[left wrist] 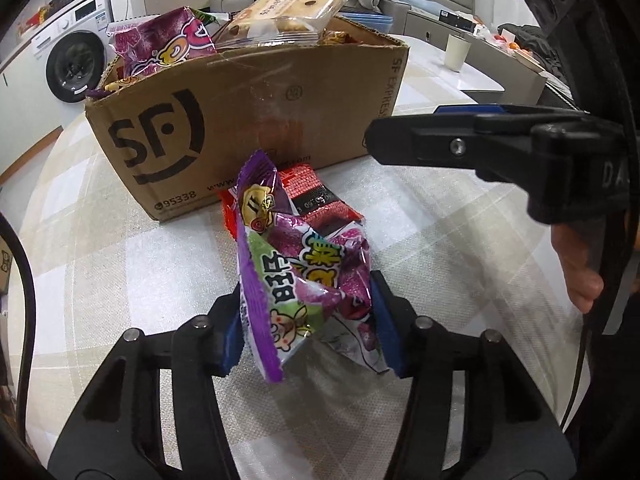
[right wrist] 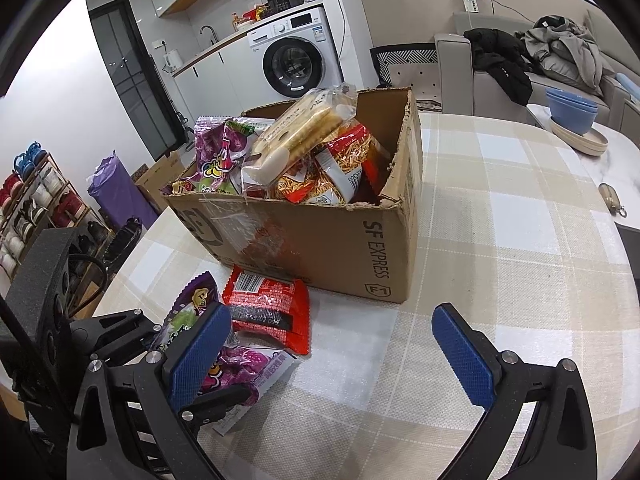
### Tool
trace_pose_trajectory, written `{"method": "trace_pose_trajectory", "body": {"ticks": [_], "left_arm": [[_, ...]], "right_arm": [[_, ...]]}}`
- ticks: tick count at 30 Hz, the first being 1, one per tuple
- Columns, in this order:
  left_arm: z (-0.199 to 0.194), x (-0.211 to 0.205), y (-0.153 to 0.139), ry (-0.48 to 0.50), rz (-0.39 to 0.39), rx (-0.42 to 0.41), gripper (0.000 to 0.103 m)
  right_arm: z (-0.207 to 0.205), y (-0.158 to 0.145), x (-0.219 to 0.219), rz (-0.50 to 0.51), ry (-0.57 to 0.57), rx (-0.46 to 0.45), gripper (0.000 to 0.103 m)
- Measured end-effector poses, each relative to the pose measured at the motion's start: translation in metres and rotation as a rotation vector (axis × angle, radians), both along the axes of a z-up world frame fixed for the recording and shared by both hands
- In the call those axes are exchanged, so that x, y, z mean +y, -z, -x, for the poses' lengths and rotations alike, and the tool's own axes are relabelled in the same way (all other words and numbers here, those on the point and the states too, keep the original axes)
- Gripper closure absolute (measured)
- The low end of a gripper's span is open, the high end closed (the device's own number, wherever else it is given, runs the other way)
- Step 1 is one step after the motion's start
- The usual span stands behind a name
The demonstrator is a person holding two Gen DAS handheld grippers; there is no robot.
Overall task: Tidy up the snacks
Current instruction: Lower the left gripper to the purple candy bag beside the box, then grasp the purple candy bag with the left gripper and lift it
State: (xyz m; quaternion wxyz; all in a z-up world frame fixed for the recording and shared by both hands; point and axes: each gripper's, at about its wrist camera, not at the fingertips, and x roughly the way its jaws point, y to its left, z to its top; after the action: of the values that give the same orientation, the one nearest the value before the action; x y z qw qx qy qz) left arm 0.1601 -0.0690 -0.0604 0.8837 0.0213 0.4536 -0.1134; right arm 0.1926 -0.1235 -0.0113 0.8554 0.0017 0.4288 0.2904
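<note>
Fingers (left wrist: 384, 320) of the left gripper (left wrist: 308, 332) are closed onto a crumpled purple snack bag (left wrist: 300, 276), blue pads pressing its sides; the bag stands on end, long axis roughly upright. A red packet (left wrist: 316, 200) lies flat on the tabletop (left wrist: 440, 280) just behind it, between it and the cardboard box (left wrist: 248, 128) (already heaped with snacks). The right gripper (right wrist: 332, 352) hangs wide open and empty, beside the box's near corner. The box lies directly ahead of the held bag, so the left hand is judged better placed; the likely move is lifting the bag over the box's near wall.
</note>
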Motion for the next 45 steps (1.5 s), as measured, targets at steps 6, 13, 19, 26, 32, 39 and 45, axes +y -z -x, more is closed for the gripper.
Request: {"method": "trace_pose_trajectory", "body": {"ticks": [6, 13, 19, 26, 32, 39, 45], "left_arm": [[0.004, 0.007, -0.008, -0.002, 0.017, -0.007, 0.053], [0.013, 0.032, -0.015, -0.035, 0.030, -0.009, 0.054], [0.018, 0.055, -0.012, -0.062, 0.040, 0.008, 0.054], [0.019, 0.070, -0.018, -0.052, 0.035, -0.007, 0.054], [0.024, 0.086, -0.029, -0.047, 0.067, -0.019, 0.055], [0.031, 0.127, -0.041, -0.114, 0.132, -0.038, 0.055], [0.039, 0.153, -0.058, -0.172, 0.172, -0.074, 0.055]], "right_arm": [[0.000, 0.000, 0.000, -0.002, -0.001, 0.001, 0.001], [0.002, 0.003, 0.005, 0.005, -0.008, 0.010, 0.001], [0.004, 0.011, 0.022, 0.022, -0.031, 0.030, 0.001], [0.008, 0.024, 0.047, 0.043, -0.060, 0.053, 0.001], [0.006, 0.029, 0.057, 0.048, -0.065, 0.059, 0.001], [0.002, 0.034, 0.060, 0.063, -0.064, 0.068, 0.001], [0.012, 0.040, 0.089, 0.133, -0.150, 0.037, 0.001]]}}
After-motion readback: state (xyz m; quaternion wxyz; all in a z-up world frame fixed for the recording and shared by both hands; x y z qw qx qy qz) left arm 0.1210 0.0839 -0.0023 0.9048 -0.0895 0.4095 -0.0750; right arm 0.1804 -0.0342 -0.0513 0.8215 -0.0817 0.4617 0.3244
